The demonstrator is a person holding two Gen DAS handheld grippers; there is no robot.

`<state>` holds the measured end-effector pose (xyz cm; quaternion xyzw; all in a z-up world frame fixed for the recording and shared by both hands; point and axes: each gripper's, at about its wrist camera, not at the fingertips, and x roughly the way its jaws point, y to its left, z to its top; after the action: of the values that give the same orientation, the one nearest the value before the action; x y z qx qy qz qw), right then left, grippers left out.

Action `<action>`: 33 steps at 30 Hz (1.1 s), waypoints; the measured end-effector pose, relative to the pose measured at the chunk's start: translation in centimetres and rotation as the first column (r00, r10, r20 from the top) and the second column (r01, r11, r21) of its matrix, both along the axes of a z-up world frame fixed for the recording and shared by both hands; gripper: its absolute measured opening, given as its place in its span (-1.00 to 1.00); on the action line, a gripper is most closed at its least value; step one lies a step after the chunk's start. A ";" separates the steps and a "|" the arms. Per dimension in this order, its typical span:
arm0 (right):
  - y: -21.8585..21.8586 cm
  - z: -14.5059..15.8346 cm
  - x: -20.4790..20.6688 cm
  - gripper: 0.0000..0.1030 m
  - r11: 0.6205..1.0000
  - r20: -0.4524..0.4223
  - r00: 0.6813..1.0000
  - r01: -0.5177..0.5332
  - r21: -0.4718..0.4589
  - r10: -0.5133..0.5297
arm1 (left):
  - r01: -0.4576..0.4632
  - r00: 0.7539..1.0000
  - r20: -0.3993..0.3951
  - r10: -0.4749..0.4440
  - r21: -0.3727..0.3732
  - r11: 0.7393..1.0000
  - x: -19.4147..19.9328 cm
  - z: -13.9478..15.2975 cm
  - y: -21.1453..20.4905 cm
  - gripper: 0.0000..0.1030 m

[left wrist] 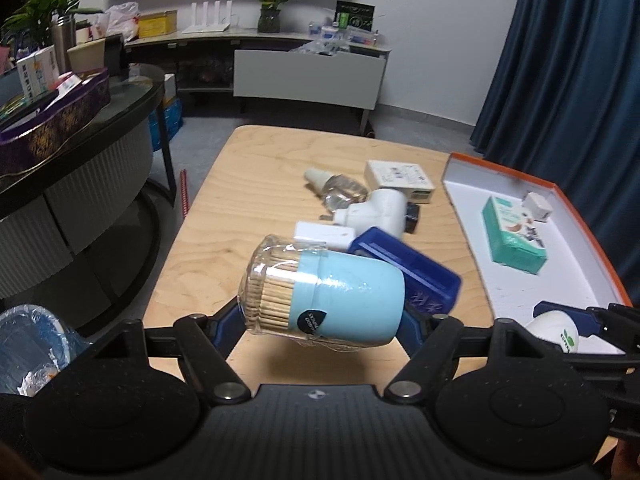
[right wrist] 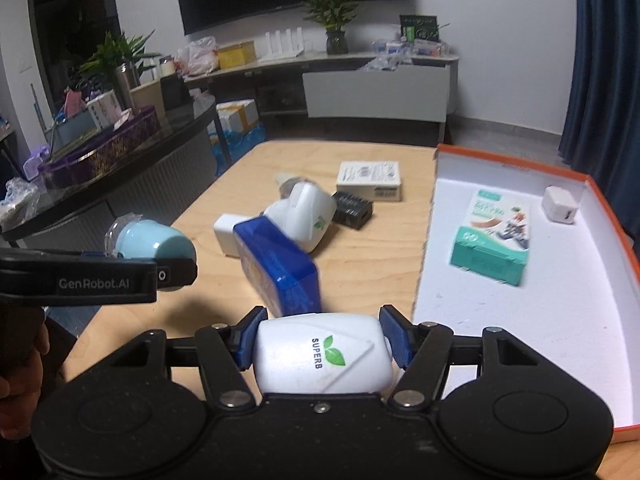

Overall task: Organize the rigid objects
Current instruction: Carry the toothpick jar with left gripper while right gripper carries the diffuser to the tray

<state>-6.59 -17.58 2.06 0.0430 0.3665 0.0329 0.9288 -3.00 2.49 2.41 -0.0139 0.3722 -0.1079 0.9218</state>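
Mid-sort, both hands were loaded. At lower centre of the left wrist view, the left hand-held gripper [left wrist: 322,322] clenched a pale blue toothpick jar [left wrist: 324,290], tipped on its side above the wooden worktop [left wrist: 256,184]. At lower centre of the right wrist view, the right hand-held gripper [right wrist: 322,344] clasped a white "SUPERB" device [right wrist: 322,354]. The likely next move was carrying each to the orange-rimmed tray [right wrist: 608,208] at right, beside the teal box [right wrist: 492,240].
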 end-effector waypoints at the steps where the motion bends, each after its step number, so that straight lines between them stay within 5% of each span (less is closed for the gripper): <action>1: -0.3 0.2 -0.2 0.45 1.000 0.008 1.000 0.009 -0.002 -0.009 | 0.004 1.000 0.002 -0.004 -0.001 1.000 -0.1 0.0 -0.2 0.49; 20: -5.4 2.3 -2.3 0.45 0.988 0.081 0.985 0.154 -0.007 -0.153 | 0.110 0.994 0.018 -0.111 0.006 0.994 -0.5 1.5 -4.4 0.49; 27: -7.6 2.6 -2.8 0.45 0.976 0.095 0.971 0.218 0.006 -0.218 | 0.214 0.975 0.042 -0.217 0.077 0.974 -0.2 2.5 -7.5 0.49; 33: -10.1 3.3 -3.2 0.45 0.962 0.121 0.955 0.273 0.003 -0.271 | 0.253 0.966 0.043 -0.256 0.055 0.966 0.0 2.7 -10.5 0.49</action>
<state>-9.80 -27.65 5.34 0.0843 0.3006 -0.0951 0.9452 -3.03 -7.96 5.10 0.0592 0.3504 -0.2165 0.9093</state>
